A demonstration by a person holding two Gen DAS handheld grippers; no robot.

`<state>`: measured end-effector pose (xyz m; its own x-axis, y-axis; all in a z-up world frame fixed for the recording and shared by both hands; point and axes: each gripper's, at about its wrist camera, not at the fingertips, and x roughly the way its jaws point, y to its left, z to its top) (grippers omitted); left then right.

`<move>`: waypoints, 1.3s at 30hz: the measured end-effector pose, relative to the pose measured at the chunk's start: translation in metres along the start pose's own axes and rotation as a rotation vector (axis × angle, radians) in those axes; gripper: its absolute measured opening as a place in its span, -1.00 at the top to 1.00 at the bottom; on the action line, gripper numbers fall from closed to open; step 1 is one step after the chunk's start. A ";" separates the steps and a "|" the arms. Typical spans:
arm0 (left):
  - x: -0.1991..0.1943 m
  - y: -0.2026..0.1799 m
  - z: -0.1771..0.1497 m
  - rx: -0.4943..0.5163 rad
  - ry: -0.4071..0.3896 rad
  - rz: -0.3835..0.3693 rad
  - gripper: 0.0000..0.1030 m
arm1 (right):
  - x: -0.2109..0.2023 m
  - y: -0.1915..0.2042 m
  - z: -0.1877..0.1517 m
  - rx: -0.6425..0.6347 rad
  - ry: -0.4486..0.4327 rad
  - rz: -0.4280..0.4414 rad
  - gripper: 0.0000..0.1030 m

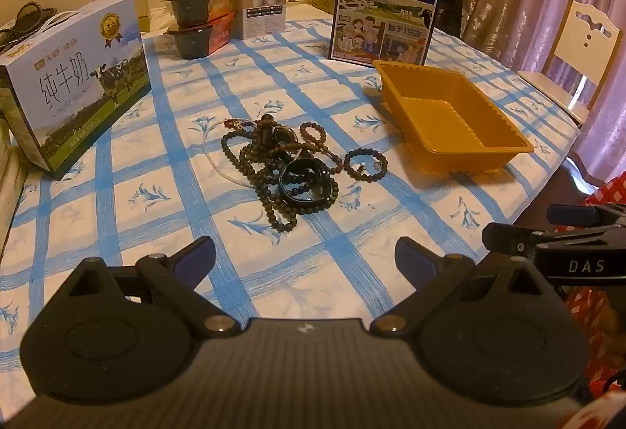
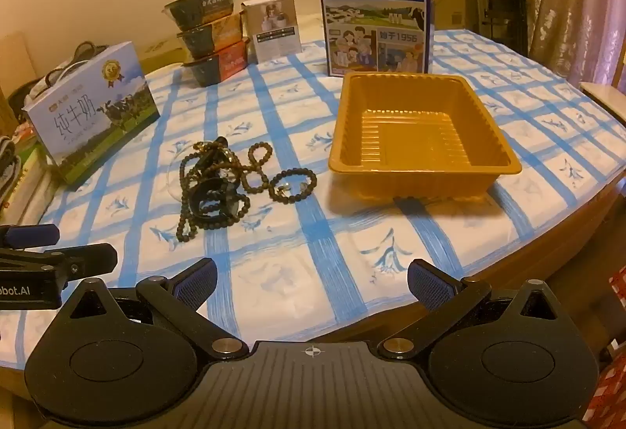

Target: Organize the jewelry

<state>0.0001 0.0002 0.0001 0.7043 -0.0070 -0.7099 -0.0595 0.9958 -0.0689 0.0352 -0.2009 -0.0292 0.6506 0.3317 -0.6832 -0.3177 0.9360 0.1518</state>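
A tangled pile of dark bead bracelets and necklaces [image 1: 281, 163] lies mid-table on the blue checked cloth; it also shows in the right wrist view [image 2: 219, 182]. A single bead bracelet [image 1: 364, 163] lies at its right edge [image 2: 293, 185]. An empty yellow plastic tray [image 1: 450, 116] stands to the right of the pile [image 2: 422, 131]. My left gripper [image 1: 305, 260] is open and empty, short of the pile. My right gripper [image 2: 311, 284] is open and empty near the table's front edge.
A milk carton box [image 1: 78, 84] lies at the left. Stacked food bowls [image 1: 199, 2] and a small white box [image 1: 262, 4] stand at the back. An upright blue milk box [image 1: 385, 4] stands behind the tray. A white chair [image 1: 579, 49] is at the right.
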 end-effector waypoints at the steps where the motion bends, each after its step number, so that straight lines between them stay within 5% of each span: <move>1: 0.000 0.000 0.000 -0.001 -0.001 0.000 -0.90 | 0.000 0.000 0.000 0.001 0.002 -0.001 -1.00; 39: 0.000 0.000 0.000 0.004 -0.007 0.003 -0.90 | -0.002 -0.003 0.002 -0.002 -0.002 -0.004 -1.00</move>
<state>0.0000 0.0001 0.0000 0.7089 -0.0032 -0.7053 -0.0591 0.9962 -0.0640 0.0366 -0.2036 -0.0268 0.6534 0.3287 -0.6820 -0.3171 0.9368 0.1477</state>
